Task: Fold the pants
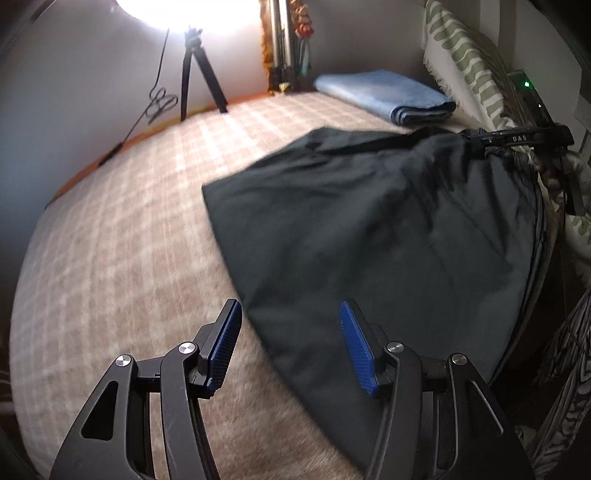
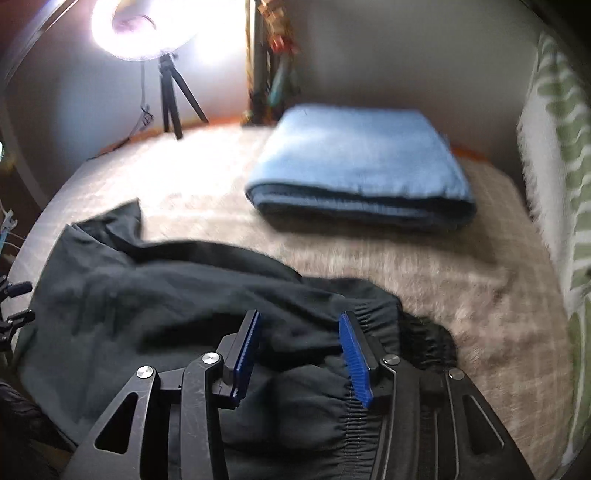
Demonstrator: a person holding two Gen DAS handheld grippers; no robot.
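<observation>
Lying on the bed (image 1: 110, 229), one pair of dark pants (image 1: 369, 229) is spread over the checked beige blanket, near the bed's right edge, with its elastic waistband (image 2: 373, 314) bunched up at the near side in the right wrist view. One folded blue towel (image 2: 362, 166) rests farther back, close to the far edge of the bed and apart from the pants. One tripod (image 1: 192, 74) with one ring light (image 2: 144, 26) stands at the far left corner. One green-and-white patterned cloth (image 1: 461, 62) hangs along the right side.

The left gripper (image 1: 290, 345) hovers above the near edge of the pants; its two blue fingers (image 1: 221, 347) stand apart and hold nothing. The right gripper (image 2: 303, 356) is over the waistband; its two fingers (image 2: 354, 358) are also apart, with dark fabric lying between them but not pressed by them.
</observation>
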